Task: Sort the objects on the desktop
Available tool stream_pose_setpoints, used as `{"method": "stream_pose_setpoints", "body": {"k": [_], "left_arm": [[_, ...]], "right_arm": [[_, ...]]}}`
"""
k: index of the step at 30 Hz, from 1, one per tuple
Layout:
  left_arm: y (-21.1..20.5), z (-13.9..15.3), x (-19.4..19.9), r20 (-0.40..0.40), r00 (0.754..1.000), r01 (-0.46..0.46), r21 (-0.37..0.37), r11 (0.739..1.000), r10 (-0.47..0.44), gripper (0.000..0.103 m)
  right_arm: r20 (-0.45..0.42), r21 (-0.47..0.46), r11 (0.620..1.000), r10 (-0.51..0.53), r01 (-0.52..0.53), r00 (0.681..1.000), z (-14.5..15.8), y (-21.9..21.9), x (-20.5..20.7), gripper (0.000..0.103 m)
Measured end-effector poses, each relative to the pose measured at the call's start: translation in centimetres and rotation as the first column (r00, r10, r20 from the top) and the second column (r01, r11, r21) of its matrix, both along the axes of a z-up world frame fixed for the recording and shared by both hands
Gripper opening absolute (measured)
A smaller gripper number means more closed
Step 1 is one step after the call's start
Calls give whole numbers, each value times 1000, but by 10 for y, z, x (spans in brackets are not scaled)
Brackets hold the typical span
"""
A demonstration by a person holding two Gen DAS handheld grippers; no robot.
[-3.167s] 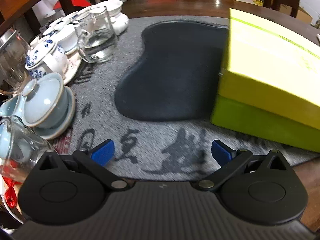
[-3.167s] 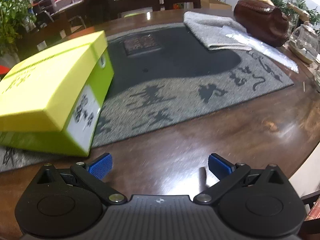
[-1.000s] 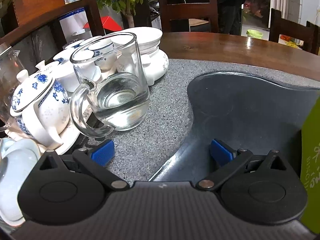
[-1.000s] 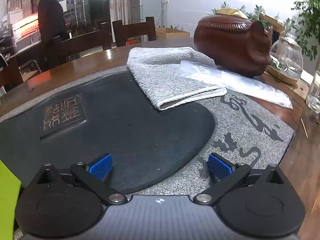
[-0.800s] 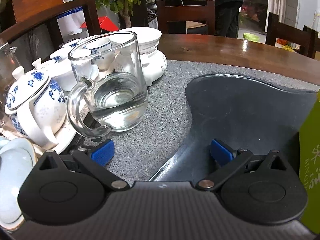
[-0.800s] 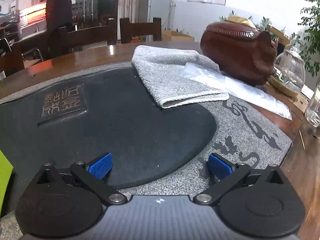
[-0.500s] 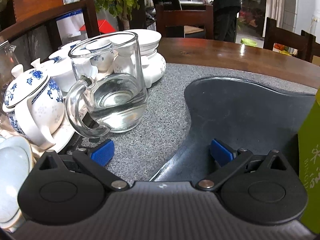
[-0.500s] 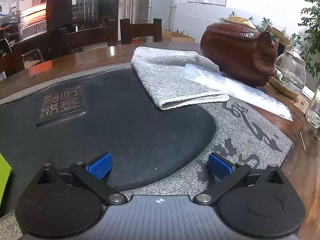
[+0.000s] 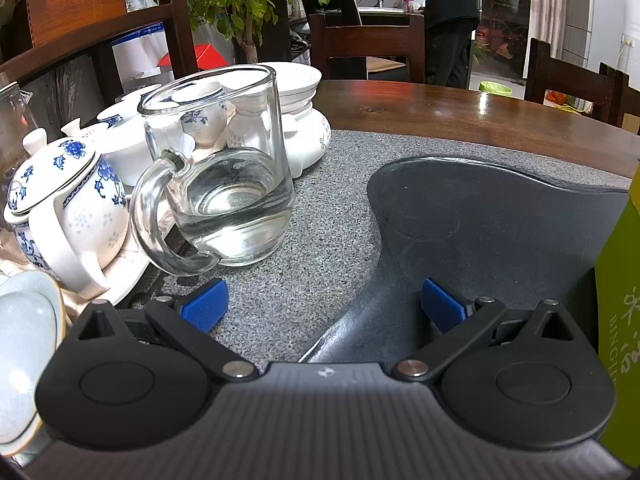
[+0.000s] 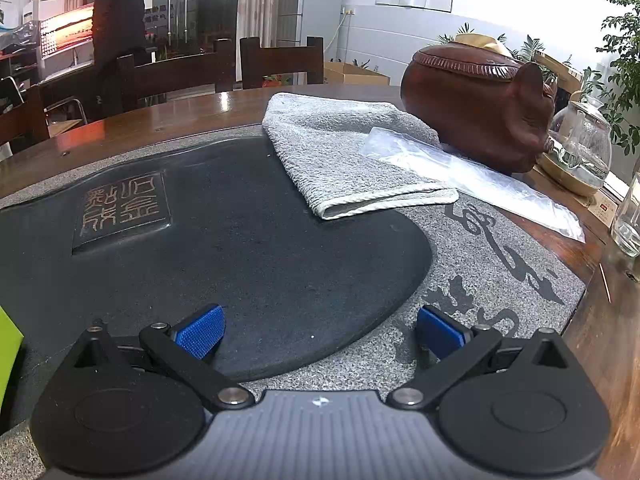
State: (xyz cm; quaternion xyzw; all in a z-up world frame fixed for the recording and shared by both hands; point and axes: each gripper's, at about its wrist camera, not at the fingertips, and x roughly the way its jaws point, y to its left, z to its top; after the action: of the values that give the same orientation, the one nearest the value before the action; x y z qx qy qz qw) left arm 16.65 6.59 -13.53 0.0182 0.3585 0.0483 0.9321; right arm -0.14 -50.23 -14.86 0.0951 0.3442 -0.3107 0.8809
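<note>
Right, left tongs point(image 9: 322, 306): spread wide, blue pads well apart, nothing between them; they hover low over the grey stone tray point(image 9: 320, 216), with the left pad just short of the glass mug.
Right tongs point(image 10: 320, 332): also wide open and empty, poised above the tray's dark hollow point(image 10: 248, 248), touching nothing that I can see.
Glass mug point(image 9: 218, 168): standing upright on the grey tray, just ahead and left of the left tongs, its handle point(image 9: 154, 216) turned toward the camera, with clear water in the bottom.
How the mug should handle: I'd say stiff, smooth and slippery, breakable, and a bit heavy with the water; any tilt would slop it.
Where to grip the mug: probably across the body below the rim, pads flat on both walls, or through the handle loop; keep it level.
Teapot point(image 9: 60, 208): blue-and-white china, touching or nearly touching the mug's handle side, so little room for the left pad there.
Towel point(image 10: 344, 152): folded, lying half on the hollow and half on the grey tray, well ahead of the right tongs.
How the towel should handle: soft, light and floppy by the look of it; pinch the near folded edge and it will droop.
Plastic bag point(image 10: 472, 180): clear and thin, resting beside the towel and partly over its far corner.
Green box point(image 9: 620, 320): at the far right edge of the left view, only a strip showing.
</note>
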Motion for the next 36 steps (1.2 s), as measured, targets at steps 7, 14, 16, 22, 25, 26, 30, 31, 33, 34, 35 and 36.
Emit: {"method": "stream_pose_setpoints", "body": {"k": [7, 14, 16, 22, 25, 26, 30, 31, 33, 34, 35, 36], "left_arm": [[0, 0, 0, 0, 1000, -1, -1, 1000, 1, 103], [0, 1, 0, -1, 1000, -1, -1, 1000, 1, 103], [0, 0, 0, -1, 1000, -1, -1, 1000, 1, 103], [0, 0, 0, -1, 1000, -1, -1, 1000, 1, 103], [0, 1, 0, -1, 1000, -1, -1, 1000, 1, 103], [0, 1, 0, -1, 1000, -1, -1, 1000, 1, 103], [0, 1, 0, -1, 1000, -1, -1, 1000, 1, 103], [0, 1, 0, -1, 1000, -1, -1, 1000, 1, 103], [0, 1, 0, -1, 1000, -2, -2, 1000, 2, 103], [0, 1, 0, -1, 1000, -2, -2, 1000, 2, 103], [0, 1, 0, -1, 1000, -2, -2, 1000, 2, 103], [0, 1, 0, -1, 1000, -2, -2, 1000, 2, 103]], "right_arm": [[3, 0, 1000, -4, 4, 1000, -2, 4, -2, 103], [3, 0, 1000, -12, 12, 1000, -2, -1, 2, 103], [2, 0, 1000, -12, 12, 1000, -2, -2, 2, 103], [2, 0, 1000, -13, 13, 1000, -2, -1, 2, 103], [2, 0, 1000, -13, 13, 1000, -2, -1, 2, 103], [2, 0, 1000, -13, 13, 1000, -2, -1, 2, 103], [2, 0, 1000, -13, 13, 1000, -2, -1, 2, 103], [2, 0, 1000, -13, 13, 1000, -2, -1, 2, 103], [2, 0, 1000, -13, 13, 1000, -2, -1, 2, 103], [2, 0, 1000, -13, 13, 1000, -2, -1, 2, 103], [2, 0, 1000, -13, 13, 1000, -2, -1, 2, 103], [2, 0, 1000, -13, 13, 1000, -2, -1, 2, 103]]}}
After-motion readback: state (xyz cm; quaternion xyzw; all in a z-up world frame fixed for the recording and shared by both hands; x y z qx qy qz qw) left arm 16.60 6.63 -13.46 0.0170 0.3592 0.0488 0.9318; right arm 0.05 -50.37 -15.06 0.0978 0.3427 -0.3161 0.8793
